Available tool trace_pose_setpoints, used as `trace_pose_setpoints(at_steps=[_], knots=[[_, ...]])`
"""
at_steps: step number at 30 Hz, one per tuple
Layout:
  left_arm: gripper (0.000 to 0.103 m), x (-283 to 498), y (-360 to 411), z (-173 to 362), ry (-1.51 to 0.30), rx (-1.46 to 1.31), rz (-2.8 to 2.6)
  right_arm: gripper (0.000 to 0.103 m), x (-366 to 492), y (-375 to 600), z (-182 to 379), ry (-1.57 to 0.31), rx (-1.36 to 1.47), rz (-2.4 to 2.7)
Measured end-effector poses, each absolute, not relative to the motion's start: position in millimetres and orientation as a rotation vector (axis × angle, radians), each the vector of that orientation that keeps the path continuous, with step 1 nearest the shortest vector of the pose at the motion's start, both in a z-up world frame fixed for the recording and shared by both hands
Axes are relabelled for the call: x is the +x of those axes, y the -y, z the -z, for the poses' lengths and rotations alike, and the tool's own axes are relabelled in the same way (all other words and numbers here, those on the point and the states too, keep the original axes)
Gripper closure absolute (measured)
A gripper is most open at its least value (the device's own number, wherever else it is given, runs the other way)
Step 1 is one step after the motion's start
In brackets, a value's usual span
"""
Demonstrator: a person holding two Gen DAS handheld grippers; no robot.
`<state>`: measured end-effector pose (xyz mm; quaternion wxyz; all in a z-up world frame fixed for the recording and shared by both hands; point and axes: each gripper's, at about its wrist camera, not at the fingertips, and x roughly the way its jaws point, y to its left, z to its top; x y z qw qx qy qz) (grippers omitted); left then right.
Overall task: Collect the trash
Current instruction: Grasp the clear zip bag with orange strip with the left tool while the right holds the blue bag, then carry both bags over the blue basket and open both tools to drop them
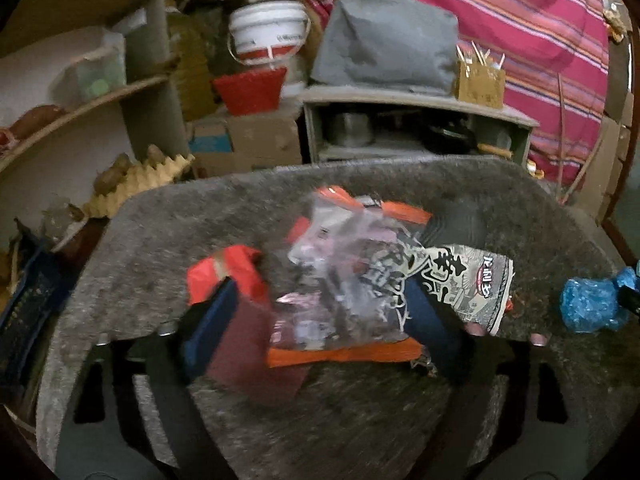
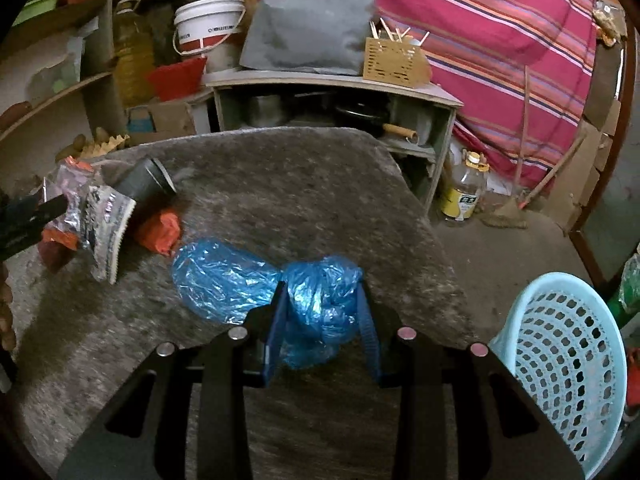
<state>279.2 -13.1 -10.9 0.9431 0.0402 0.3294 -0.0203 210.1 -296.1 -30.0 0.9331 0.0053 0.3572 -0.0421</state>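
Wrappers [image 2: 86, 216] left on table [image 2: 280, 184], bag [image 2: 256, 284] right of them, basket [image 2: 568, 356] seemingly beside table

Rough matt grey felt-like tabletop [image 2: 304, 184]. Crinkled glossy blue plastic bag [image 2: 264, 284]. Shiny clear-and-orange plastic wrappers [image 1: 344, 280], blurred, probably film. Perforated pale-blue plastic basket [image 2: 568, 360], smooth.

Light blue perforated plastic basket [image 2: 568, 360]: cut off at frame edge.
Clear orange-edged wrapper bundle [image 1: 340, 280]: blurred, print unreadable.
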Motion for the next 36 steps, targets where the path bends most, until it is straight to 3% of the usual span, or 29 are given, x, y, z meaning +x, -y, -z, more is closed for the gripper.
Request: trace_pose_setpoints(at_steps=[3,10,21,36], knots=[[0.049,290,15,23,-0.733,0.075,0.064,0.068,205,302,30,-0.731,0.006,0.091],[0.062,271,16,11,-0.682,0.099,0.098,0.068,190,318,21,-0.701,0.022,0.108],[0.063,229,33,-20,-0.602,0.143,0.127,0.068,161,344,-1,-0.631,0.062,0.133],[0.063,198,171,-41,-0.536,0.136,0.280,0.068,101,459,-23,-0.561,0.173,0.373]])
